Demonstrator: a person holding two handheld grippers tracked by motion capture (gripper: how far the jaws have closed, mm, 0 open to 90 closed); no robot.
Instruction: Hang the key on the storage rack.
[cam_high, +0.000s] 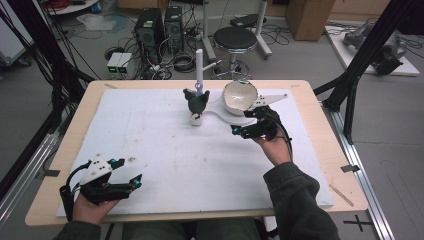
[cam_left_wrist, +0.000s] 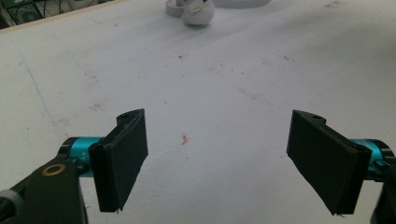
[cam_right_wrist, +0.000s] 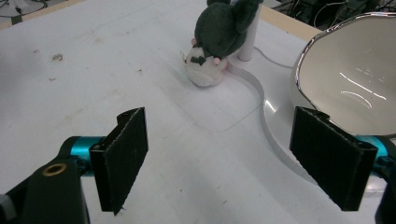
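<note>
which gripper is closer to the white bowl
Right. The right gripper sits open just beside the white bowl, while the left gripper rests open at the table's near left corner, far away.

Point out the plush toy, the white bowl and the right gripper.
plush toy (cam_right_wrist: 219, 32), right gripper view, on its dark body.
white bowl (cam_high: 240, 96), high view, on its inner wall.
right gripper (cam_high: 248, 121), high view, midway between its open jaws.
</note>
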